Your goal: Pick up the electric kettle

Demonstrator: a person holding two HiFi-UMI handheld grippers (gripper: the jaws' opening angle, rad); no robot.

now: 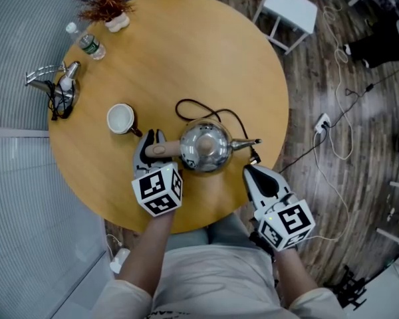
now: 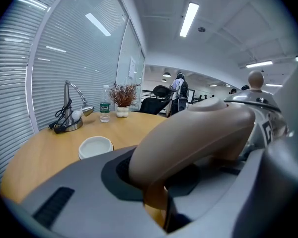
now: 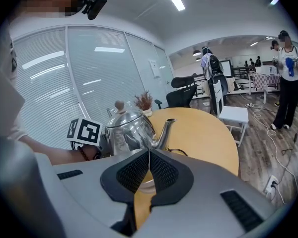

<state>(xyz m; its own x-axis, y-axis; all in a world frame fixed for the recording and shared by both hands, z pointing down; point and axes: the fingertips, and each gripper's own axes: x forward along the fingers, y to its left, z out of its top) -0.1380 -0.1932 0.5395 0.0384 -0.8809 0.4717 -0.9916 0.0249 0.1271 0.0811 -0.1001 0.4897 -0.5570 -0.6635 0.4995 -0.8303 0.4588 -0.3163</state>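
Already the left hand-held gripper (image 1: 151, 140) was clamped on the handle (image 1: 163, 150) of the electric kettle (image 1: 205, 146) at frame centre, the right hand-held gripper (image 1: 251, 170) idle, jaws together; the lift off the surface (image 1: 186, 52) seemingly remained.

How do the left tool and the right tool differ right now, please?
The left tool is clamped on the tan handle of the kettle; the right tool is shut on nothing. The left tool is at the handle side, the right tool below the spout. Both point toward the kettle.
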